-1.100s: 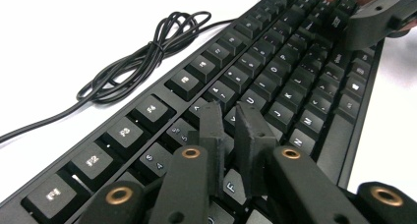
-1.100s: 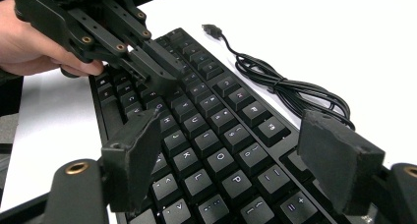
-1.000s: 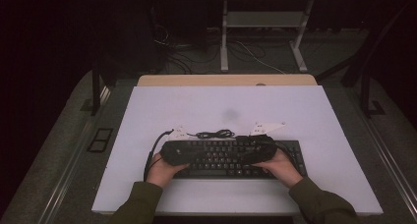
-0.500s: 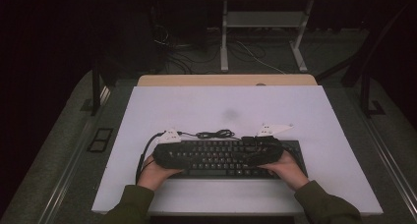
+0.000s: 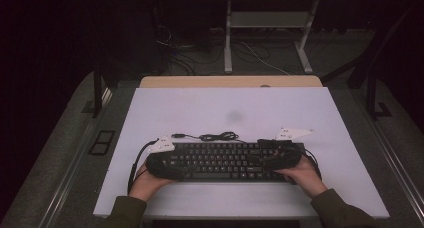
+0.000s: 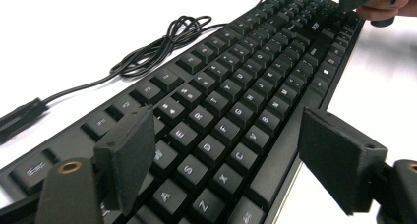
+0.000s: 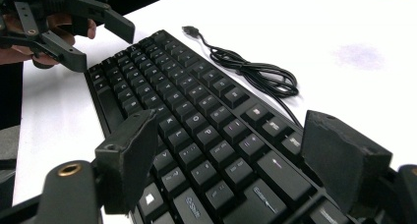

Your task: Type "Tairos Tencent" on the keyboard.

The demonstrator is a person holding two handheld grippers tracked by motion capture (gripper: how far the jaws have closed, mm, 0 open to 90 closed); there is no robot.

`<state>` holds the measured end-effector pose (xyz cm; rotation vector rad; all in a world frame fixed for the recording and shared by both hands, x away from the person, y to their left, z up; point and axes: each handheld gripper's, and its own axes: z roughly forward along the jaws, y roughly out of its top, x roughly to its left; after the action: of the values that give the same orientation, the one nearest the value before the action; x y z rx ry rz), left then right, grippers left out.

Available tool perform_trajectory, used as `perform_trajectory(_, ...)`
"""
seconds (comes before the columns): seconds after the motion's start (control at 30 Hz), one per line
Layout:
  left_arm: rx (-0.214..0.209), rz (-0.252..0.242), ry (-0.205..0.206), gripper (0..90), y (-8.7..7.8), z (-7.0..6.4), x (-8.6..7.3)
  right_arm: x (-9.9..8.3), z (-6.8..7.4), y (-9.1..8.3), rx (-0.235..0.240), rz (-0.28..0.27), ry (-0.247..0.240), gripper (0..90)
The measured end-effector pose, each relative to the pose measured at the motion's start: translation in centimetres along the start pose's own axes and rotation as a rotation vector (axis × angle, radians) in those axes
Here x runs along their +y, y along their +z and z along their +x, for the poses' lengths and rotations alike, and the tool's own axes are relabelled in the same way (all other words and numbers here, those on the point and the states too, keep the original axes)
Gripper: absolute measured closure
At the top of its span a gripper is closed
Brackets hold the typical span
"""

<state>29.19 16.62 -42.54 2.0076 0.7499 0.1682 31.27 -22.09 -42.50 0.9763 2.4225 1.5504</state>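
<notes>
High view: the keyboard [image 5: 222, 161] has slid toward the bench's [image 5: 200, 108] near edge; left hand-held gripper [image 5: 162, 160] and right hand-held gripper [image 5: 280, 155] straddle its ends, jaws wide, suggesting repositioning.

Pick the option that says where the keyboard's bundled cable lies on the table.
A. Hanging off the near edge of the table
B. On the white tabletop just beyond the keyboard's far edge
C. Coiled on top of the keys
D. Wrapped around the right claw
B: in the high view the cable lies loosely bundled on the white table just beyond the far edge of the keyboard, clear of the keys and of both claws.
</notes>
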Motion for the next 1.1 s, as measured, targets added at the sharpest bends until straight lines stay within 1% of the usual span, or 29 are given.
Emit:
perform_trajectory(0.23,0.021,-0.001,-0.009,16.7,-0.7,0.0,-0.8,-1.0,-0.1,-1.2,-0.007,0.012,0.002,20.2)
perform_trajectory(0.27,0.025,-0.005,-0.018,16.1,-0.8,0.0,-0.9,-1.2,-0.1,-1.4,-0.009,0.015,0.003,20.0)
perform_trajectory(0.33,0.029,0.000,-0.019,15.2,-1.0,0.1,-1.2,-1.4,-0.2,-1.8,-0.016,0.017,0.008,19.6)
perform_trajectory(0.5,0.048,0.001,-0.032,12.8,-1.4,0.2,-1.6,-1.9,-0.5,-2.8,-0.029,0.010,0.021,19.1)
perform_trajectory(0.63,0.062,0.002,-0.029,11.2,-1.5,0.2,-1.6,-2.4,-0.6,-3.5,-0.036,0.008,0.019,18.7)
perform_trajectory(0.73,0.068,0.008,-0.021,10.9,-1.6,0.1,-1.6,-2.9,-0.7,-4.0,-0.041,0.017,0.017,18.3)
perform_trajectory(0.97,0.076,0.009,-0.021,4.6,-1.6,0.2,-1.6,-3.7,-1.2,-5.4,-0.062,0.013,0.018,18.3)
perform_trajectory(1.1,0.078,0.015,-0.023,1.8,-1.5,0.2,-1.7,-4.3,-1.5,-6.2,-0.080,0.011,0.028,18.3)
